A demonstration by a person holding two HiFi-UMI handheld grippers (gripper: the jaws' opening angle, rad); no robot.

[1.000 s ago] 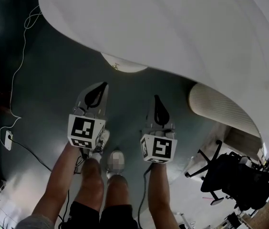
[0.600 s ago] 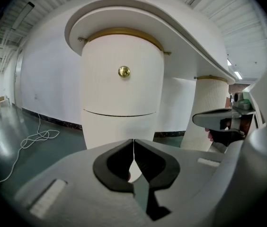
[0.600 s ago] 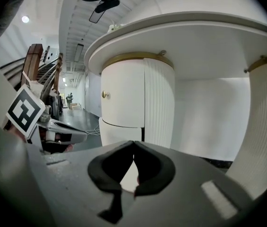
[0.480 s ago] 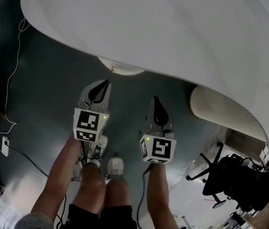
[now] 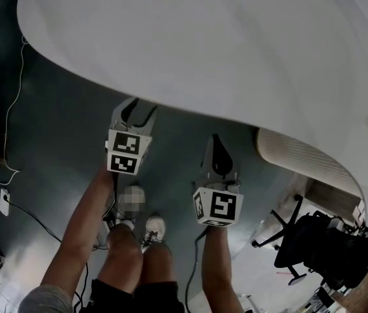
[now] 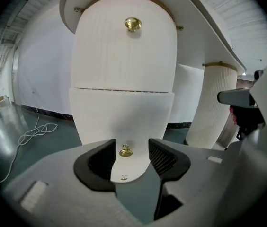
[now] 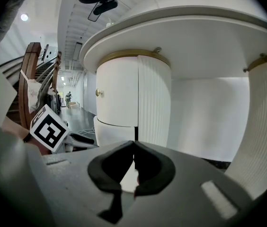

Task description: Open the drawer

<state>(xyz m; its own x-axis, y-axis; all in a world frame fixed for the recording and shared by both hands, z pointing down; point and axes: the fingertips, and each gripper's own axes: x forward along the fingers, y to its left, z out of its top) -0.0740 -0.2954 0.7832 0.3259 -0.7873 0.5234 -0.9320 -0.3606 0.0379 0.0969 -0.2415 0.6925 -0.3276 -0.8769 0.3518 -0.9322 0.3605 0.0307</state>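
A white rounded pedestal under the table holds two drawers. The upper drawer (image 6: 124, 56) has a brass knob (image 6: 133, 24). The lower drawer (image 6: 123, 115) has its own brass knob (image 6: 126, 151). My left gripper (image 6: 132, 157) (image 5: 136, 113) is open; its jaws have just been opening, and the lower knob sits between them with the pads apart from it. Both drawers look closed. My right gripper (image 7: 134, 167) (image 5: 216, 150) hangs to the right, shut on nothing, short of the pedestal (image 7: 124, 98).
The white table top (image 5: 236, 44) overhangs both grippers and hides the pedestal in the head view. A ribbed white column (image 6: 209, 108) (image 5: 301, 152) stands at the right. A cable (image 6: 31, 134) lies on the floor at left. An office chair (image 5: 308, 240) stands at the lower right.
My left gripper has moved forward and down to the pedestal's lower drawer, and its jaws have gone from shut to open. The right gripper has sunk slightly and stays shut.
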